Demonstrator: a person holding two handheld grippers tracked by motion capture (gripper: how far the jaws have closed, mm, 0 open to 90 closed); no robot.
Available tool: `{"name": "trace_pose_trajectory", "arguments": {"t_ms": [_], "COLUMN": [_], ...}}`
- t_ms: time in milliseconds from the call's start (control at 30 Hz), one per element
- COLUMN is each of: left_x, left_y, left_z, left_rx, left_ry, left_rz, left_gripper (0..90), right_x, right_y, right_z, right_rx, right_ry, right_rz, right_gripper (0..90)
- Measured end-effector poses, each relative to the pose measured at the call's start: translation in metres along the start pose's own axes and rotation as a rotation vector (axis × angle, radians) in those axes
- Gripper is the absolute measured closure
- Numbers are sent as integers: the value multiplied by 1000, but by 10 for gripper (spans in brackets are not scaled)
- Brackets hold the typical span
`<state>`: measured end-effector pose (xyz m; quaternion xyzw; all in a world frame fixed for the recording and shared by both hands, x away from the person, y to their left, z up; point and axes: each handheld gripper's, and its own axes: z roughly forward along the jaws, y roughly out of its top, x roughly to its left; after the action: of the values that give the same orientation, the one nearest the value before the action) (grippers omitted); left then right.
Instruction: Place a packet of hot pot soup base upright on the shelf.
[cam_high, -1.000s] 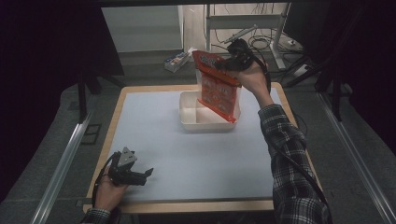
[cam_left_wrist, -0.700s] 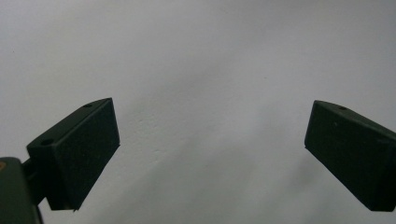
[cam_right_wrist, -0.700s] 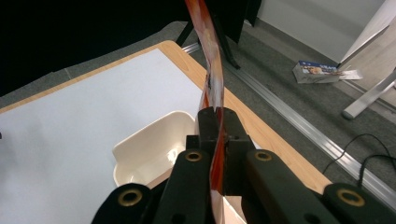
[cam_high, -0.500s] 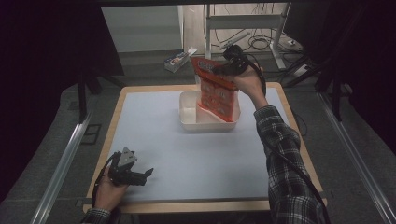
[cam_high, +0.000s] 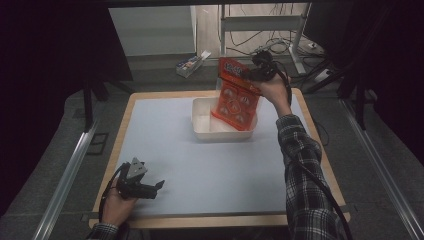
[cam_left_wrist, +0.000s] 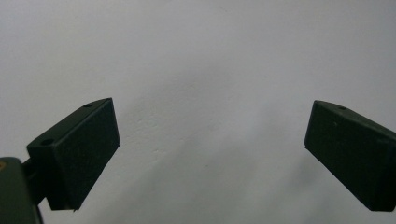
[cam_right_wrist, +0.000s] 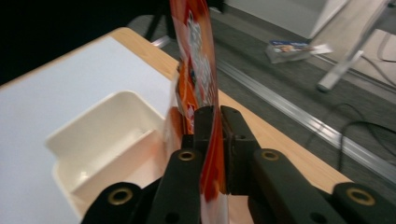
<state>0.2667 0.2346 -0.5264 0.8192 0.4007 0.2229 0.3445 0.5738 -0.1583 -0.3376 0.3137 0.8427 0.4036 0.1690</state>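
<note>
Orange pack (cam_high: 235, 97) now lower in white tray (cam_high: 200, 127) — right tool (cam_high: 255, 75) loosening.

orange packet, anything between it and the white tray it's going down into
Nothing visible. The orange packet, pinched in the right gripper, hangs with its lower end already at the white tray, whose inside looks bare. The left gripper rests far off at the near table edge.

**No legible lettering**

The orange blister pack (cam_high: 236, 98) carries white print on its top band, seen in the high view and edge-on in the right gripper view, but it is too blurred to read. The small box on the floor (cam_high: 190, 64) also bears printing, too small to make out.
</note>
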Motion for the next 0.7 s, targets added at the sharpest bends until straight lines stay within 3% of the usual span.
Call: {"name": "trace_pose_trajectory", "arguments": {"t_ms": [233,500,633,700], "left_x": [0,0,0,1], "left_y": [0,0,1,0], "left_z": [0,0,-1,-1], "left_rx": [1,-7,-23,-30], "left_ry": [-1,-8,-31,-65], "left_rz": [0,-11,-15,-22], "left_gripper": [29,28,22,17], "right_x": [-6,-12,-11,-11], "right_y": [-8,-11,-11,-11], "right_z": [6,6,4,4], "right_rx": [20,17,11,12], "right_ry": [-73,-134,-144,-145], "right_rz": [19,38,39,36], "right_gripper": [647,337,232,217]}}
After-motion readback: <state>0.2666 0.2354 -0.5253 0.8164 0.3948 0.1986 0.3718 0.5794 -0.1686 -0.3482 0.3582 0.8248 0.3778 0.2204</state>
